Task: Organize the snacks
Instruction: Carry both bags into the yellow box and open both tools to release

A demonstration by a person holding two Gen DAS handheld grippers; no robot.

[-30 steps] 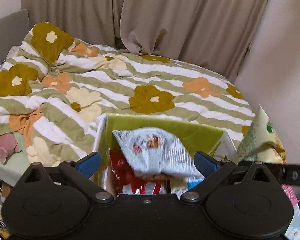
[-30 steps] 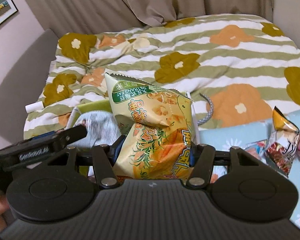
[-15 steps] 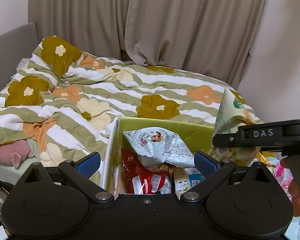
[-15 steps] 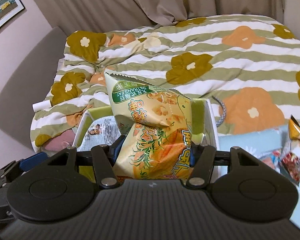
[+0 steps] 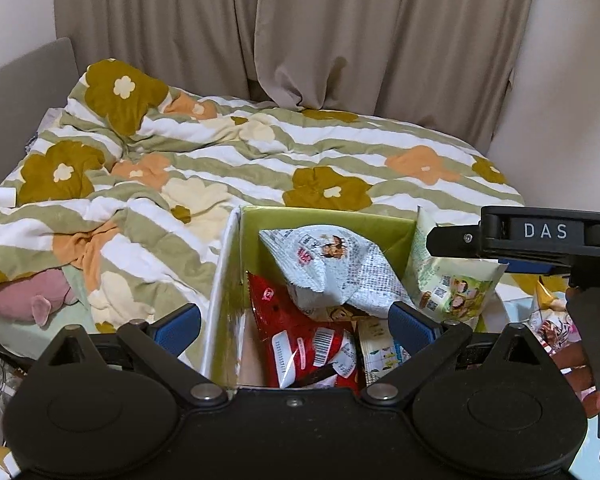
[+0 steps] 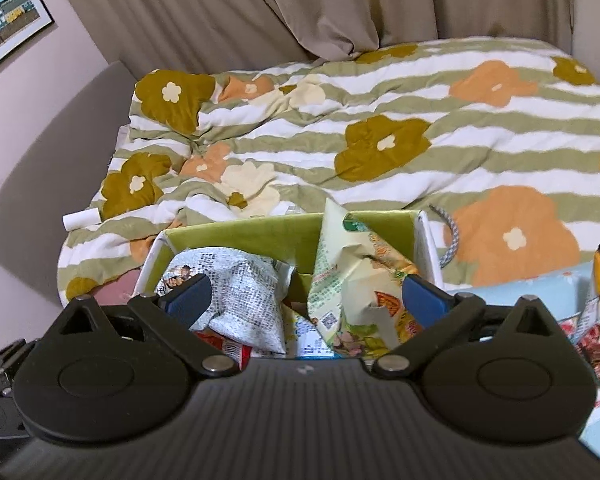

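Pale-green crisp bag (image 6: 352, 280) stands on end against the right wall of the green box (image 6: 240, 230), between our right gripper (image 6: 306, 302)'s spread, released fingers; our left gripper (image 5: 296, 322) gapes empty at the near-left corner, so right is nearer.

The left gripper (image 5: 296, 322) stands open over the green box (image 5: 324, 220), where a white snack bag (image 5: 340, 268) lies on a red packet (image 5: 300, 340).
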